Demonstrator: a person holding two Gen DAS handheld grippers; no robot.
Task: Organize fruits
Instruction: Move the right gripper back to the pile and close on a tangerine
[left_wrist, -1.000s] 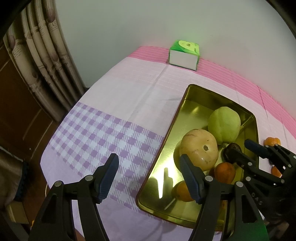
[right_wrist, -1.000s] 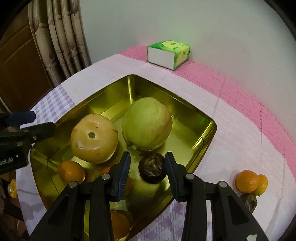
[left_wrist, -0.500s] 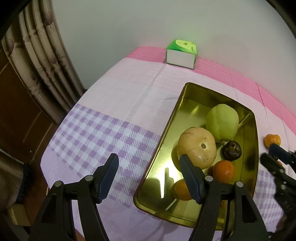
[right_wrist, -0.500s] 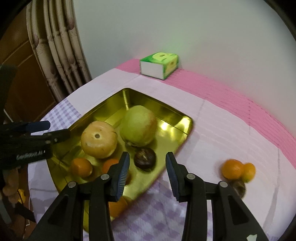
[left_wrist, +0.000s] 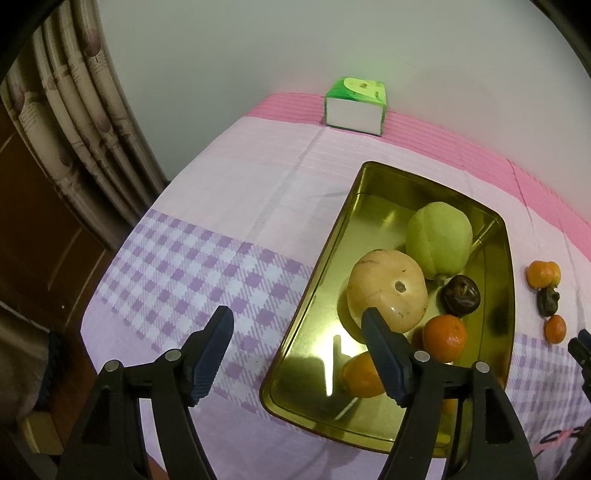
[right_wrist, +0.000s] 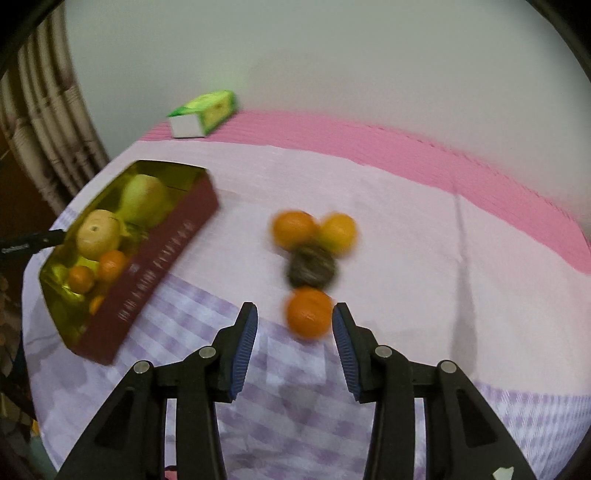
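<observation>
A gold tray holds a green fruit, a pale round fruit, a dark fruit and oranges. My left gripper hovers over the tray's near left rim; its jaws are opening with nothing between them. To the right of the tray, two oranges, a dark fruit and a single orange lie on the cloth. My right gripper is open, the single orange showing between its tips, pads not touching it.
A green tissue box stands at the table's far edge by the wall. Curtains and a wooden door are at the left. The pink and purple-checked cloth covers the table. The right gripper's tip shows at the left view's right edge.
My right gripper has swung away from above the tray, rightward, to the loose fruit on the cloth. The dark fruit stays in the tray. My left gripper has kept its place.
</observation>
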